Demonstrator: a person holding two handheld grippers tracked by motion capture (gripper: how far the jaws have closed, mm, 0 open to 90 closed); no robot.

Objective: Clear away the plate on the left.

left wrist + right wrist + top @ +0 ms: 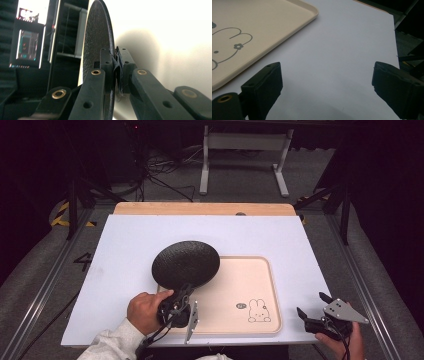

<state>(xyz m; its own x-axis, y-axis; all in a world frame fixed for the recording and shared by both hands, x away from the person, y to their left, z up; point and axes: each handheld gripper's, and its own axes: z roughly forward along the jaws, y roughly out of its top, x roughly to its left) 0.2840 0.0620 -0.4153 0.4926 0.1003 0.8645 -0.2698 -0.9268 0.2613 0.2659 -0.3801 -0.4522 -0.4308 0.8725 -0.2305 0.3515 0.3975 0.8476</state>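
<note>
White sheet [150, 240] covers the table, a strip of bare wood [200, 209] showing along its far edge. Beyond that, grey carpet, a tangle of black cables [160, 170] and the white legs of another table [245, 155], all backed by dark room. On the sheet lies a cream rectangular tray [250, 280] with a little rabbit drawing [259, 311] printed near its right front corner.

Left gripper [181, 296] has its jaws pinched on the near rim of a round black textured plate [186, 263], held over the tray's left end and overhanging its far left corner. The left gripper view gives the plate [96, 50] edge-on, upright in that camera, rim squeezed between the pads, with lit screens [26, 45] off in the dark; the high view misses those.

Right gripper [317, 304] sits at the table's front right corner, jaws spread wide and empty. Its own view looks along the bare sheet [342, 50], the tray's corner [312, 12] and the rabbit's ears [232, 42] at left.
</note>
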